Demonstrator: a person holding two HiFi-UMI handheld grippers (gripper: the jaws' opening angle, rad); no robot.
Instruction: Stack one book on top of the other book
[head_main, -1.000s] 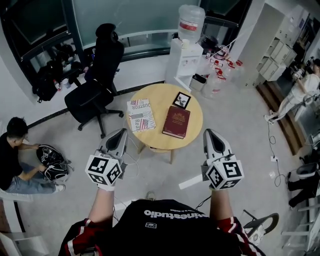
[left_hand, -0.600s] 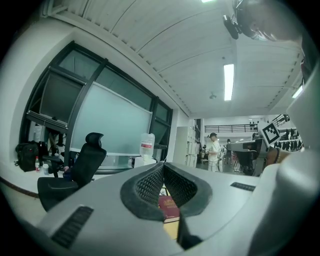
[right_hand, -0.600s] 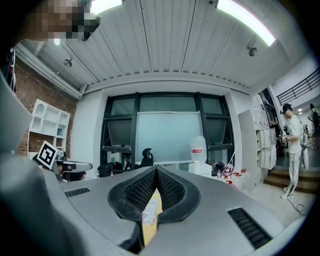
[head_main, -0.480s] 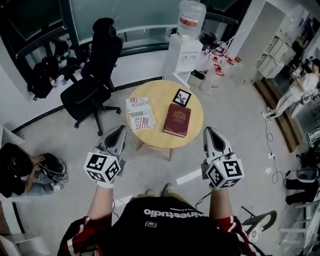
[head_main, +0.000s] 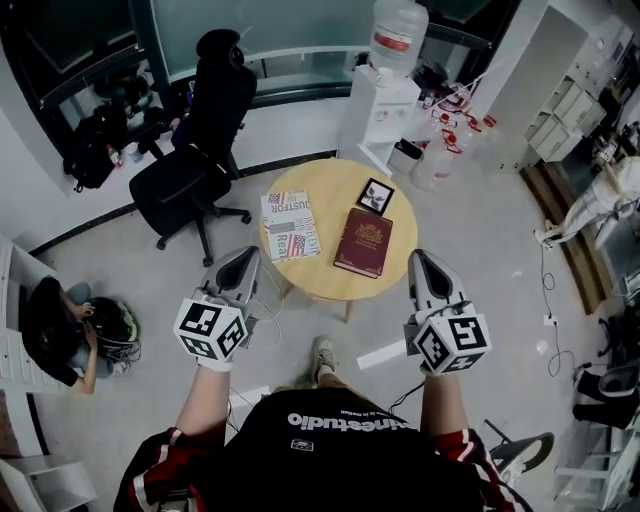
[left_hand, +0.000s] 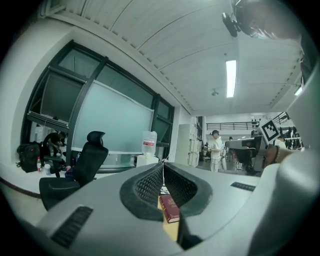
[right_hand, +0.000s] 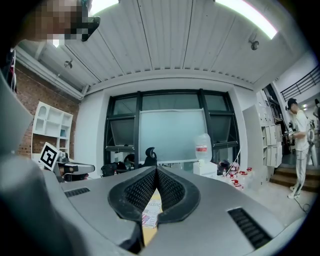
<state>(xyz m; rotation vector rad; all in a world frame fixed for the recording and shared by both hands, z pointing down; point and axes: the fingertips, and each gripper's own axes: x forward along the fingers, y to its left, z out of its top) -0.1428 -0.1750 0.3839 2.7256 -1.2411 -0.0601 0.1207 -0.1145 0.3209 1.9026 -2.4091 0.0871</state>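
Note:
On a small round wooden table (head_main: 335, 278) lie two books side by side: a white one with a flag and large print (head_main: 289, 225) at the left, a dark red one (head_main: 364, 241) at the right. My left gripper (head_main: 243, 262) hovers shut and empty off the table's near left rim. My right gripper (head_main: 421, 262) hangs shut and empty beyond the near right rim. In the left gripper view the red book (left_hand: 169, 208) shows through the gap behind the touching tips. The right gripper view shows the white book (right_hand: 150, 212) the same way.
A small black-framed picture (head_main: 376, 196) lies at the table's far side. A black office chair (head_main: 195, 170) stands at the far left, a water dispenser (head_main: 382, 105) behind the table. One person crouches at the left (head_main: 62, 330), another stands at the far right (head_main: 608, 195). A white strip (head_main: 381, 354) lies on the floor.
Both grippers have drifted a little toward the table, staying shut. The view has shifted, so table and books sit lower in the head view. My foot has stepped forward below the table.

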